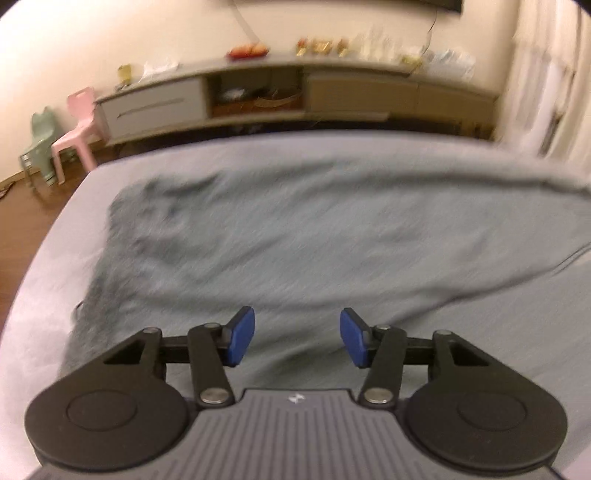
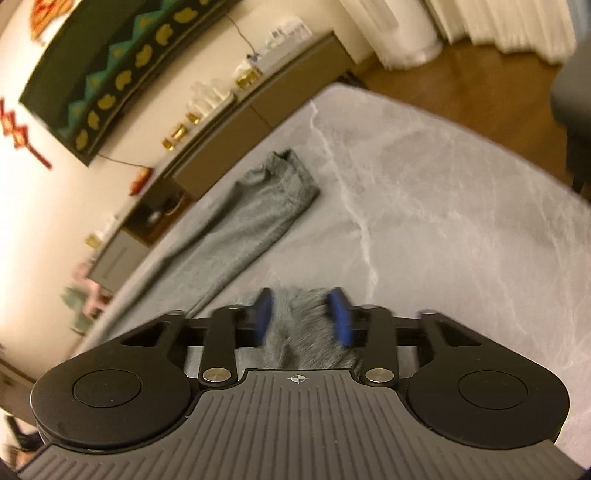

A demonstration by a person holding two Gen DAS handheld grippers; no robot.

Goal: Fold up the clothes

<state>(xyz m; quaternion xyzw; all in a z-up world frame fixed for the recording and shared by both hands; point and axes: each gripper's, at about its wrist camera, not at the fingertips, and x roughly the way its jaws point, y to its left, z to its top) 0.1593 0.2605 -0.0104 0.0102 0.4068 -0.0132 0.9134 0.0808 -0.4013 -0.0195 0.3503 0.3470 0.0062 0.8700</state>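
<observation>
A grey garment (image 1: 295, 236) lies spread across a grey marbled table (image 1: 48, 288). My left gripper (image 1: 297, 338) is open and empty, its blue pads hovering just above the garment's near part. In the right wrist view a long part of the garment (image 2: 258, 206) stretches away to the upper left on the table (image 2: 461, 221). My right gripper (image 2: 301, 317) has its blue pads apart, with a bunch of grey fabric (image 2: 306, 332) lying between them; the pads do not pinch it.
A long low cabinet (image 1: 295, 96) with small items on top stands along the far wall. A pink chair (image 1: 79, 122) and a green one (image 1: 38, 144) stand at the left. Curtains (image 2: 480, 22) and wooden floor (image 2: 480, 85) lie past the table's far edge.
</observation>
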